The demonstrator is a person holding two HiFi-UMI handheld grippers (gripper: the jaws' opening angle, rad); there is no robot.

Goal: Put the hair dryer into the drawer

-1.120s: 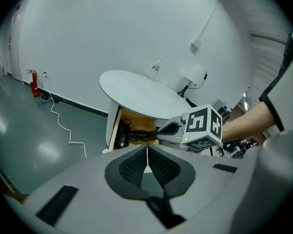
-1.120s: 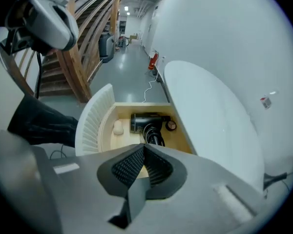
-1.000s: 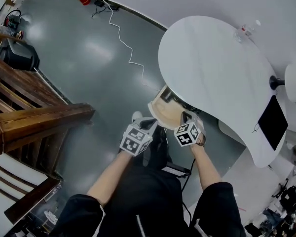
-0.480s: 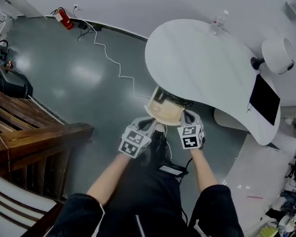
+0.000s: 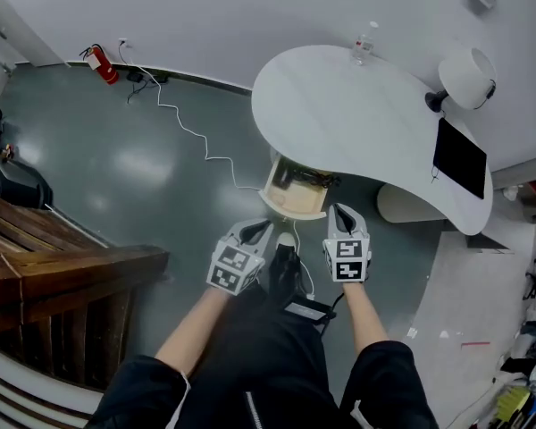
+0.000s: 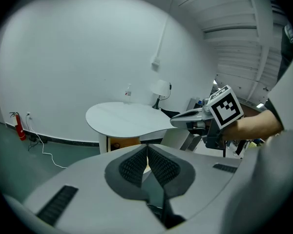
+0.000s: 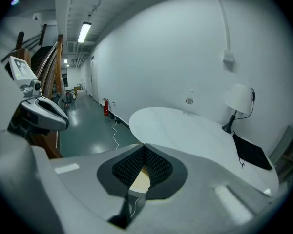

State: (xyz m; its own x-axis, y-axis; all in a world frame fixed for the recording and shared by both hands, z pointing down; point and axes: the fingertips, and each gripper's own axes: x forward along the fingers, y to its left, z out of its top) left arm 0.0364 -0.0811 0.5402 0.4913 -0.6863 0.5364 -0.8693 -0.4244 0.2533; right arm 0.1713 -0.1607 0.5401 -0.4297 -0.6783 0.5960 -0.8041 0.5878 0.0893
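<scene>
Left gripper (image 5: 257,228) and right gripper (image 5: 342,211) are hovering on the near side of the open drawer (image 5: 291,206).
Both are keeping their jaws pressed together on nothing; the dark hair dryer (image 5: 305,179) is lying inside the drawer, under the white table (image 5: 357,119).

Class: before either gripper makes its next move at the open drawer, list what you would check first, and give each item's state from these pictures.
1. Left gripper empty, jaws together: ok.
2. Right gripper empty, jaws together: ok.
3. Drawer pulled out from under the table: ok.
4. Both grippers apart from the drawer front: ok, as the head view shows a gap of floor between them.
5. Hair dryer inside the drawer: cannot tell. A dark thing lies at the drawer's back, too small to name.
</scene>
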